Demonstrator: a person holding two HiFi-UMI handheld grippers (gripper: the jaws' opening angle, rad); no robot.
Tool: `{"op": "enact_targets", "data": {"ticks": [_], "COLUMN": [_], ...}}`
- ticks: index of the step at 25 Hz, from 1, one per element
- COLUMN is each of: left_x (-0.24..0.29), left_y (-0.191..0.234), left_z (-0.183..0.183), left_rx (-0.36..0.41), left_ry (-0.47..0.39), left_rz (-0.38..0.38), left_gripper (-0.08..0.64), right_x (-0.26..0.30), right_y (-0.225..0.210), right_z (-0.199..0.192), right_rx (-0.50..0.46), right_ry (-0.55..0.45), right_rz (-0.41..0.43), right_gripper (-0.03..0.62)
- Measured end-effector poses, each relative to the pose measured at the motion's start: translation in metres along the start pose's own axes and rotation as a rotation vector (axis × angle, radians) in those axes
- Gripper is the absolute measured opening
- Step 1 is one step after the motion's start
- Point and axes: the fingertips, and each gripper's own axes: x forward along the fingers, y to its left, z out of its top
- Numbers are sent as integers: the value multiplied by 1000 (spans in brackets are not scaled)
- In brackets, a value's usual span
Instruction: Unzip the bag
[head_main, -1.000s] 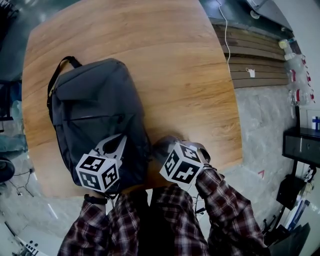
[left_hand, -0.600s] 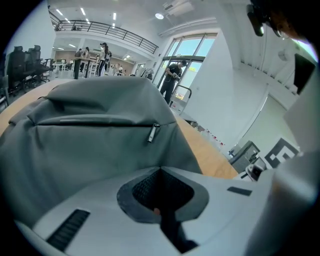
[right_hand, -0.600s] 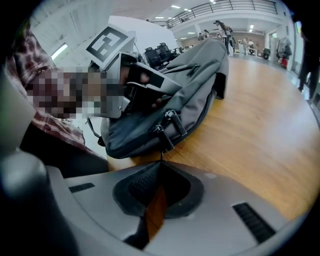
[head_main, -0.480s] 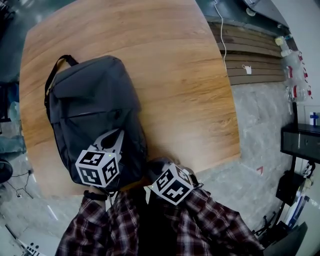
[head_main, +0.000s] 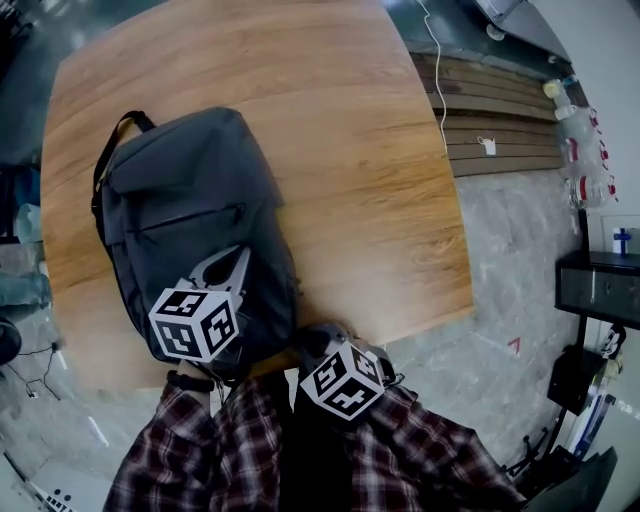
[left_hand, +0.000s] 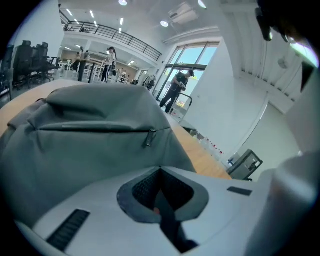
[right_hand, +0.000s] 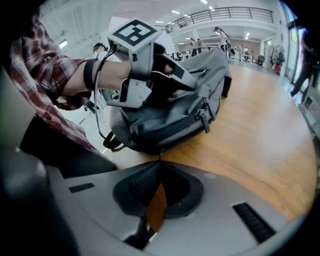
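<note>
A: Well, where does the backpack lie, exactly?

B: The dark grey backpack (head_main: 190, 200) lies flat on the left part of the wooden table (head_main: 360, 160). Its carry handle (head_main: 118, 135) is at the far end and its bottom is at the near edge, close to the person.

A: And the zip that must be opened?

B: A small zipper pull (right_hand: 160, 153) hangs at the near right corner of the bag, low on its side. I judge that it belongs to the main compartment, but I cannot be certain. I see no opening anywhere on the bag, and the front pocket zip (left_hand: 148, 137) is closed too, so the unzipping looks not yet begun.

A: Why does one gripper sit on top?

B: The left gripper (head_main: 232, 262) rests on the near half of the bag's front. Its jaws are closed together and I see nothing between them. I think it presses the bag down, so that the bag does not slide when the zip is drawn.

A: And the other one?

B: The right gripper (right_hand: 160, 162) is low at the near edge of the table, just to the right of that corner, and it points left at the bag. Its jaws are brought together and their tips meet right on the zipper pull. The pull looks pinched between them, though it is very small.

A: What does the next move need?

B: In my judgement, a steady pull along the zip line while the left gripper holds the bag down.
</note>
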Motion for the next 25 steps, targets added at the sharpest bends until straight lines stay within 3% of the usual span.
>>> {"op": "enact_targets", "data": {"ticks": [3,7,9,13,15,19,22,25], "left_x": [-11,-23,-26,-17,-4,17,21,22], "left_y": [-10,-20,-27,-42,-48,-51,-47,-40], "left_z": [12,2,-5,-26,-32,-24,-17,-12], "left_rx": [103,428,554,703,697,542,494,446], "left_ry": [-1,122,173,257,253,145,77,61], "left_rz": [-26,-24,-46,-104,-115,-99,-25,13], "left_gripper": [11,11,11,11,10,11,10,11], "right_x": [-12,-27,-32,-36,-35,-39,-41,-39], "right_y": [-40,-102,-132,-186,-208,-228,-216,-184], "right_z": [-1,6,14,39,55,67,54,36], "right_rx": [10,24,28,33,42,74,75,76], "right_ry": [-7,-29,-39,-71,-93,-121,-118,-106], "right_rz": [-75,-178,-223,-298,-327,-359,-352,-331], "right_gripper": [12,12,12,12,12,12,12,12]}}
